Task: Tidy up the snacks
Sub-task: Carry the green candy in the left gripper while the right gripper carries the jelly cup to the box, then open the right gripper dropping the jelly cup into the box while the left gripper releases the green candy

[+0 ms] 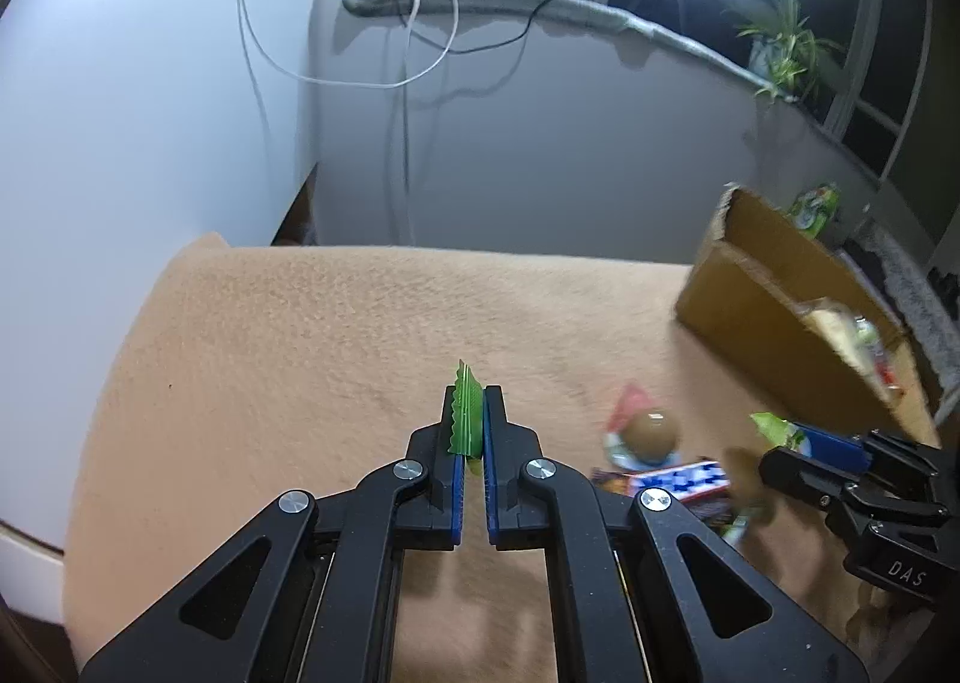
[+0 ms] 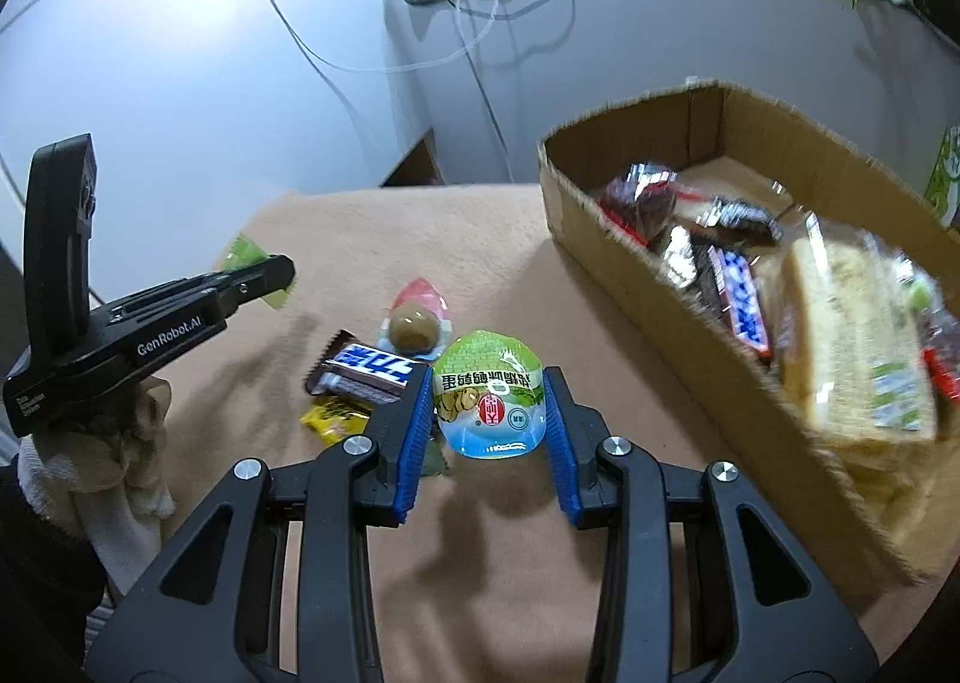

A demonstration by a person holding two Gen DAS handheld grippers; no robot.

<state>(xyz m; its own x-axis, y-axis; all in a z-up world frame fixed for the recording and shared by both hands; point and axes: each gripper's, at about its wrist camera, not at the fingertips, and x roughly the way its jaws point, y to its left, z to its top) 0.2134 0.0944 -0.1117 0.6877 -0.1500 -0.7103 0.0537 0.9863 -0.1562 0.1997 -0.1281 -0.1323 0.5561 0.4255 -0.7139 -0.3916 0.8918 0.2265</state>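
My left gripper (image 1: 471,404) is shut on a small green serrated wrapper (image 1: 465,413), held above the tan tablecloth (image 1: 300,353). The right wrist view shows that left gripper (image 2: 279,272) with the green wrapper (image 2: 243,254) at its tip. My right gripper (image 2: 489,383) is shut on a green-and-blue egg snack packet (image 2: 489,407), lifted just left of the cardboard box (image 2: 660,293). Below it on the cloth lie a packed brown egg (image 2: 414,323), a blue-and-white chocolate bar (image 2: 375,371) and a yellow packet (image 2: 333,419).
The open box holds a bread packet (image 2: 852,335), a chocolate bar (image 2: 741,302) and several dark wrappers. A gloved hand (image 2: 120,443) grips the left tool. Cables (image 1: 420,41) hang down the wall behind the table; a plant (image 1: 786,47) stands on the sill.
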